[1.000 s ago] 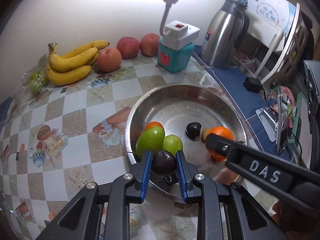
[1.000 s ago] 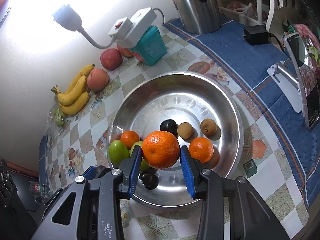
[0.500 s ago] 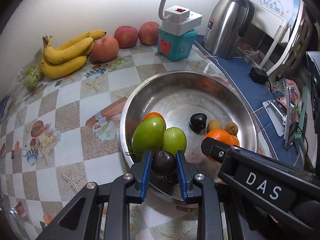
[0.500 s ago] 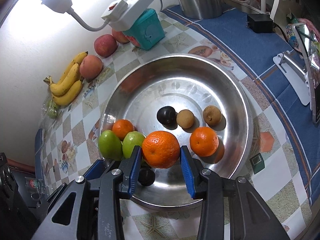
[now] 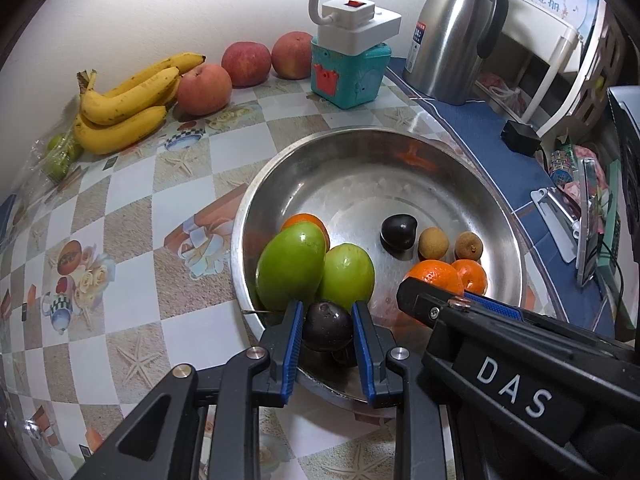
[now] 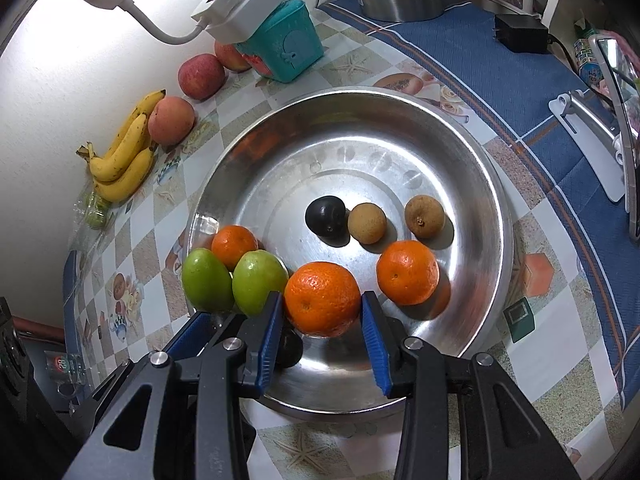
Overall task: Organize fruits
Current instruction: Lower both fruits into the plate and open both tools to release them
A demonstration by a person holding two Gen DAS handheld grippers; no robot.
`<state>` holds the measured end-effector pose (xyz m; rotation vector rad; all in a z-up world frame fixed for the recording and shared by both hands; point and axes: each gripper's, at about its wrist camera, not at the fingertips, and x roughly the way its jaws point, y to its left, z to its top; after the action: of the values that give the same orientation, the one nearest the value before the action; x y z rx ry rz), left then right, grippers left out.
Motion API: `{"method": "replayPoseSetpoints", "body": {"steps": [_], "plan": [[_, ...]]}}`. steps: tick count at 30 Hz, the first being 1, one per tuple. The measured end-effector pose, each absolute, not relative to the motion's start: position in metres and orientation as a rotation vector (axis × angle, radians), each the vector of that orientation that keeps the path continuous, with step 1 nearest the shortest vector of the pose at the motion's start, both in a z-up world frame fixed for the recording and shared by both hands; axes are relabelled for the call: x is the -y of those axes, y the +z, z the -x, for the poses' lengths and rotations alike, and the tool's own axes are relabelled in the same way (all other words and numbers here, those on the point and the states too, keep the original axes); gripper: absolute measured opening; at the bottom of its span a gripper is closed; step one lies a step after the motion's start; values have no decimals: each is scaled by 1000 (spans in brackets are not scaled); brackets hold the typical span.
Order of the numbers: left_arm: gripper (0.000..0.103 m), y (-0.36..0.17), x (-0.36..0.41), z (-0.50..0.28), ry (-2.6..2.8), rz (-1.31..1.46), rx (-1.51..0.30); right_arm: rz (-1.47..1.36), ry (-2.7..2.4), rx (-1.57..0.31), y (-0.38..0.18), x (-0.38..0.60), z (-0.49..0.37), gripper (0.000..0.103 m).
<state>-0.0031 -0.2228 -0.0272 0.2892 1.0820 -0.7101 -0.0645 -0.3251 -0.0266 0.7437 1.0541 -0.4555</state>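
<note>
Left tool (image 5: 327,326) clamped on dark plum (image 5: 327,325), right tool (image 6: 322,312) gripping orange (image 6: 322,298), both above steel bowl (image 6: 472,152) on checkered surface (image 5: 120,300)

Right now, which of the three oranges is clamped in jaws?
The largest orange, at the bowl's near edge, between the right gripper's jaws. The other two lie free: one behind the green fruits, one beside the brown fruits.

Table (image 5: 132,236), checkered printed cloth with a blue-bordered section. Resting on it: steel bowl (image 5: 516,264), banana bunch (image 5: 124,104), three apples (image 5: 204,88), teal box (image 5: 348,76), steel thermos jug (image 5: 452,40), black adapter (image 5: 520,136), bagged green fruit (image 5: 60,156).
</note>
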Motion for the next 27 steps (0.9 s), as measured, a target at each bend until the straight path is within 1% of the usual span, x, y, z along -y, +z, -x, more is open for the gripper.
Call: {"method": "replayPoseSetpoints", "body": {"steps": [18,21,23,27], "plan": [[29,-33,226,1,-718,-299,-1119,-755,-466,-1069,-30,325,65,42],[37,-34,226,1,-717,-297,-1126,-750,-467,-1065,-29,325,66,42],[46,-33,226,1,-722,-290,-1128,-755,-464,-1058,-27,326,66,42],[47,-30,226,3,-729,-293,-1124,-753,-464,-1038,-23,326,67,42]]}}
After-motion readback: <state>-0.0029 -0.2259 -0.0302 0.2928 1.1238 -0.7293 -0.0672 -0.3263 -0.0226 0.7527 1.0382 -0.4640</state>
